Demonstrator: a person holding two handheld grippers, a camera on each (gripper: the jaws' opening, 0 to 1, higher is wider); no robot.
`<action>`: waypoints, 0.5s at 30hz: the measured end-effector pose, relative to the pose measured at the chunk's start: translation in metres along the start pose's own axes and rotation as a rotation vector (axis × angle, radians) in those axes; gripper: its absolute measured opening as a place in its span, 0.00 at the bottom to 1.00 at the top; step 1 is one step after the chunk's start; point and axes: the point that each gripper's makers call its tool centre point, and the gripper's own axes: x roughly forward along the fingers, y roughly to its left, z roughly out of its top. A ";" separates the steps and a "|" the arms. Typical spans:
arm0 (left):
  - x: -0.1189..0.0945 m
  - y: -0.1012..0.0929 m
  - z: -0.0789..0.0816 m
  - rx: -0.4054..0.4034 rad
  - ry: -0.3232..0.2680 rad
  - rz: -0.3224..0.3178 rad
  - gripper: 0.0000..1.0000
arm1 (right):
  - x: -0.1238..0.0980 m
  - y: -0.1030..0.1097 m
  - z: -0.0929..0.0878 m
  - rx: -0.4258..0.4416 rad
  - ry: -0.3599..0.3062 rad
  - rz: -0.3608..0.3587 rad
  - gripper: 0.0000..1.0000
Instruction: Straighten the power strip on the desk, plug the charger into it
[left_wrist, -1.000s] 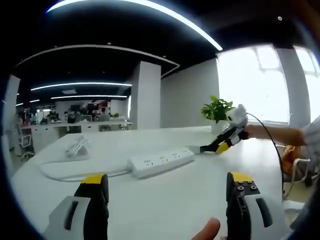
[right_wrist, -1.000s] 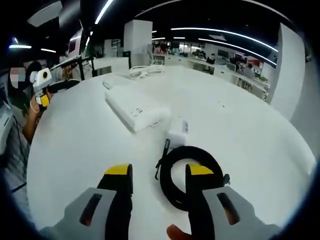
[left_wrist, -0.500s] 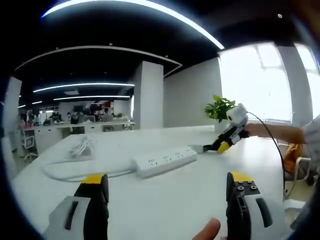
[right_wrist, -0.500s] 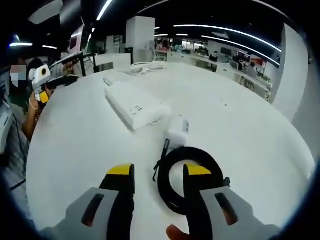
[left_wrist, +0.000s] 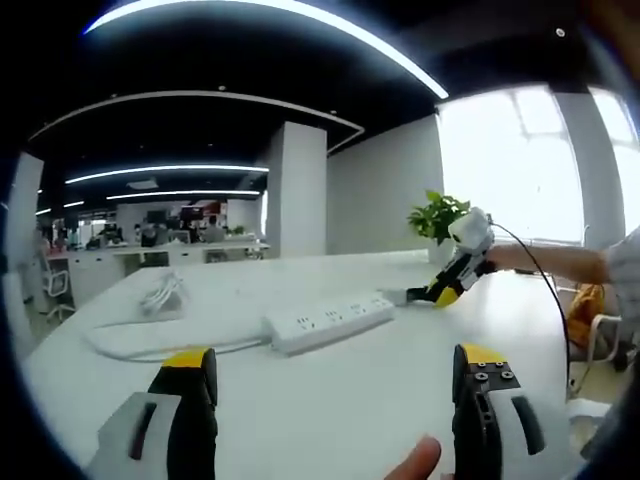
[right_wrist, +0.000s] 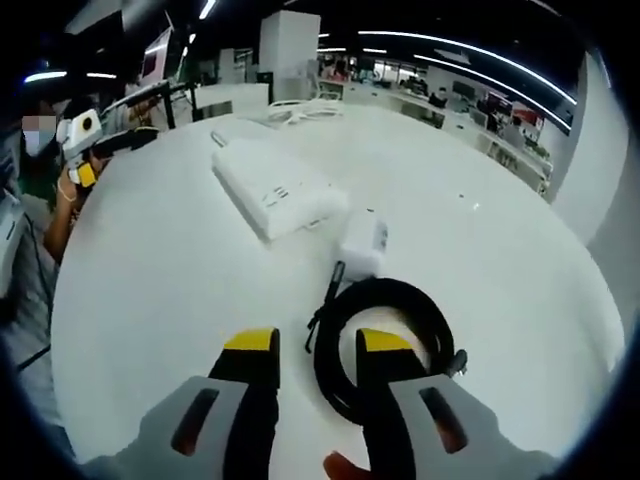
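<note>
In the left gripper view, the left gripper (left_wrist: 335, 375) is seen with its two yellow-tipped jaws spread wide apart and nothing held between them, raised over the near part of a white desk (left_wrist: 330, 400). A white power strip (left_wrist: 328, 322) is laid flat on the desk ahead of the jaws, set at a slant, with its white cord (left_wrist: 130, 345) looped off to the left towards a white bundle of cable (left_wrist: 155, 295). Just past the right end of the strip, the right gripper (left_wrist: 432, 294) is held low over the desk by an outstretched arm, and a potted plant (left_wrist: 437, 220) is seen behind it. In the right gripper view, the right gripper (right_wrist: 314, 345) is shown released, its jaws parted by a moderate gap with nothing grasped. A black coiled cable (right_wrist: 385, 345) is lying on the desk (right_wrist: 150, 270) right at the jaws, its left side running through the gap between them and the right jaw standing in front of the ring. The white charger (right_wrist: 361, 240) is joined to this cable and lies just beyond the coil, close beside the near end of the power strip (right_wrist: 275, 190); whether the two touch cannot be told. The left gripper (right_wrist: 82, 150) is seen at the far left edge.
</note>
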 end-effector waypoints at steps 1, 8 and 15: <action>0.000 0.000 0.000 0.000 -0.001 0.001 0.99 | 0.000 0.000 0.000 -0.002 0.004 -0.001 0.28; -0.001 0.000 0.001 0.001 -0.006 0.000 0.99 | 0.002 0.000 -0.003 -0.006 0.027 0.008 0.22; -0.002 0.001 0.000 -0.001 -0.006 0.001 0.99 | 0.003 0.003 -0.002 -0.017 0.038 0.020 0.14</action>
